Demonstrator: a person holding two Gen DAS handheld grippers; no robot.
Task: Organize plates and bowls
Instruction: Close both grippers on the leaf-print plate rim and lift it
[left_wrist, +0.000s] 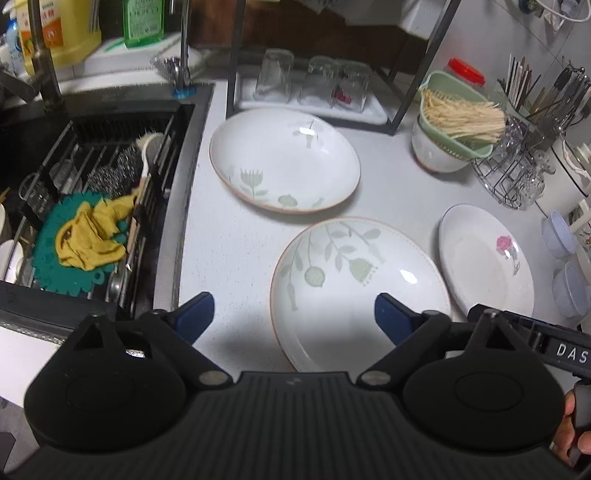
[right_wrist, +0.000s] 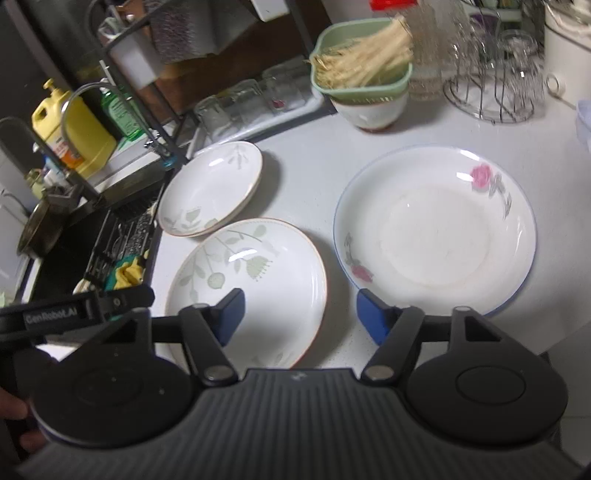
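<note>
Three dishes lie on the white counter. A deep leaf-patterned plate (left_wrist: 284, 158) (right_wrist: 210, 188) sits farthest back, a second leaf-patterned one (left_wrist: 354, 280) (right_wrist: 251, 280) lies nearer, and a rose-patterned plate (left_wrist: 484, 258) (right_wrist: 436, 236) is to the right. My left gripper (left_wrist: 293, 308) is open, its fingers straddling the near leaf plate's left rim from above. Over the same plate's right rim hovers my right gripper (right_wrist: 300, 304), open, one finger above the plate and the other close to the rose plate's edge. Neither gripper holds anything.
A black sink (left_wrist: 184, 177) with a rack, scourers and a yellow cloth (left_wrist: 92, 236) lies left. Behind stand upturned glasses (left_wrist: 314, 81) on a tray, a green colander (left_wrist: 454, 122) in a white bowl (left_wrist: 432, 155), a wire glass stand (left_wrist: 513, 177) and small plastic tubs (left_wrist: 561, 236).
</note>
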